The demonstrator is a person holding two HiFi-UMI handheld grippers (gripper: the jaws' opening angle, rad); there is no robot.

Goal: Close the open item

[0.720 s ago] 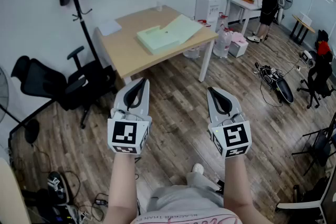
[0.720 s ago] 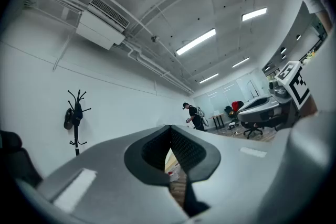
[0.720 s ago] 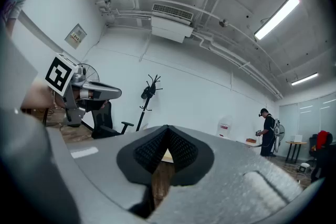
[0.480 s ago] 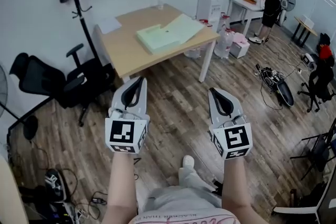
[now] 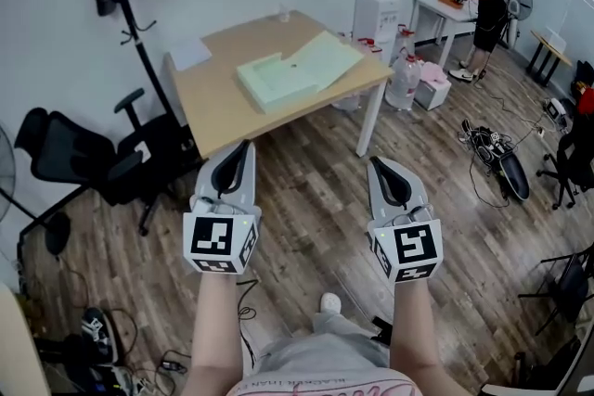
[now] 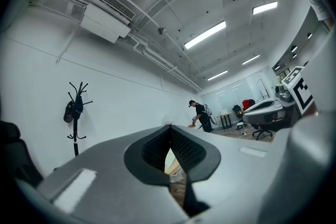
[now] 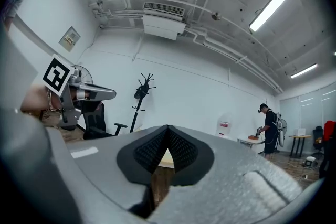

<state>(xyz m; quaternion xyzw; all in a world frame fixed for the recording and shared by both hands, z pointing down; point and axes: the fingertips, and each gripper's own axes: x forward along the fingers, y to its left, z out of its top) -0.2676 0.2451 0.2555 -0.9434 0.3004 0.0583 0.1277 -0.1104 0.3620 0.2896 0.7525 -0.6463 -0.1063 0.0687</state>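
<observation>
Head view: folder (image 5: 295, 71) beyond hand-held grippers (image 5: 241, 150) (image 5: 381, 166)

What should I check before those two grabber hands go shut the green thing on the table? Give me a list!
1. The light green flat folder on the wooden table lies open, ready to close: ok.
2. Left gripper empty, jaws together: ok.
3. Right gripper empty, jaws together: ok.
4. Grippers near enough to touch the folder: not ok. They hang over the floor, short of the table.
5. Black office chair out of the way: ok, it stands off to the left.
6. Nothing lying on the folder to block its flap: cannot tell, too small to see.
</observation>
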